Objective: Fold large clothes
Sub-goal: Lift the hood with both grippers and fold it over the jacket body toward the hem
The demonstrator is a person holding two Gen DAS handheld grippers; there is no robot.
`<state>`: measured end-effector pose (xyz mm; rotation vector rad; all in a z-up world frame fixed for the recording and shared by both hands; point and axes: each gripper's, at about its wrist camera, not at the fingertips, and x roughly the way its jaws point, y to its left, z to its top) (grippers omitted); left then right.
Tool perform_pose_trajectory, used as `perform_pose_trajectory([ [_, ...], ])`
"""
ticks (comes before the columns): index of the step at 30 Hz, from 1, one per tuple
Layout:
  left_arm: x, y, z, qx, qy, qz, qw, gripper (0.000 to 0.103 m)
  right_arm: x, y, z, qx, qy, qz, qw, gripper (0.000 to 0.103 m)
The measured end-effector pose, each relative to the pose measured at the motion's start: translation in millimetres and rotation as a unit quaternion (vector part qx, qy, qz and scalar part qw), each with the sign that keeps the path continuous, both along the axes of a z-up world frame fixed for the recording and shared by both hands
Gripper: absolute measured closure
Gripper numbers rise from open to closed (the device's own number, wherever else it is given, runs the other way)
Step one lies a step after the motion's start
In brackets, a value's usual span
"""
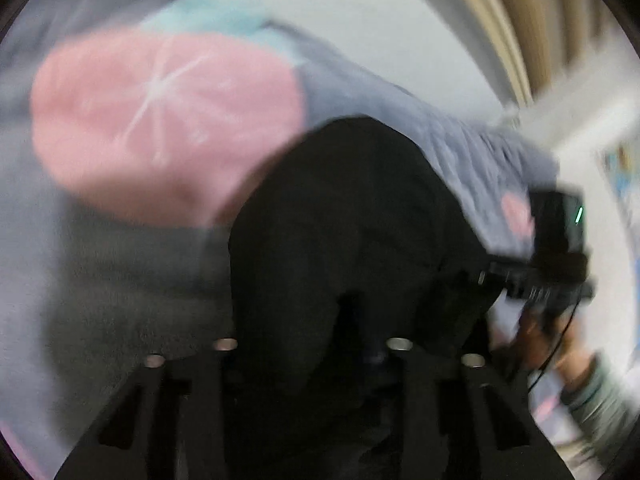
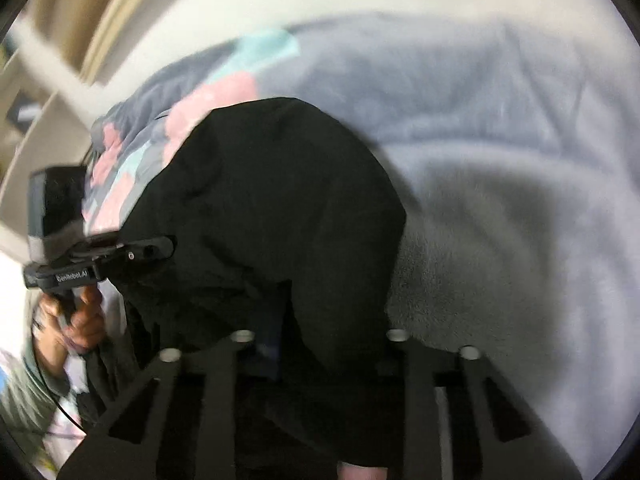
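Black cloth, the large dark garment (image 1: 352,208), filled the lower middle of both wrist views and ran straight down between the fingers of each gripper. It lay bunched over a grey fleece blanket (image 2: 500,168) with a big pink patch (image 1: 160,120) at the upper left of the left view and a smaller teal patch (image 1: 208,16) above it. Pale wall and a beige curtain (image 1: 504,20) closed the upper right.

In the left view, the left gripper (image 1: 312,344) stood narrow, apparently pinched on a fold of the garment, though blur hid the pads themselves. The right gripper (image 2: 320,336) looked the same, narrow with cloth gathered between its fingers. Each view caught the other tool at its edge, a hand (image 2: 76,316) wrapped round the handle.

Judging by this, the step was a two-point lift of one edge. To do it well, both grips should stay level and apart, so the cloth is drawn taut before being carried over, and neither should catch the blanket underneath.
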<state>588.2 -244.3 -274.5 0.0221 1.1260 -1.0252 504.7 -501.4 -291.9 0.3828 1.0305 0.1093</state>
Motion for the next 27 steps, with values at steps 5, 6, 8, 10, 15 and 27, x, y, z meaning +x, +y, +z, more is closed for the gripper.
perform_pose_trajectory([
  [5,-57,23,57,-0.023,-0.093,-0.053,0.9940,0.085,-56,22,57,-0.046,-0.071,0.010,0.996,0.082],
  [6,-75,32,73,-0.027,-0.116,-0.065,0.9908,0.085,-72,29,69,-0.061,-0.084,0.011,0.995,0.082],
  [8,-107,47,95,-0.030,-0.153,-0.084,0.9843,0.085,-101,44,89,-0.086,-0.109,0.015,0.990,0.082],
  [10,-142,63,114,-0.025,-0.186,-0.099,0.9773,0.085,-133,66,105,-0.118,-0.127,0.017,0.985,0.082],
  [15,-212,101,129,0.001,-0.221,-0.123,0.9676,0.085,-212,120,118,-0.183,-0.139,0.016,0.973,0.082],
  [27,-316,197,38,0.131,-0.075,-0.079,0.9854,0.086,-326,142,65,-0.128,0.036,-0.019,0.991,0.055],
])
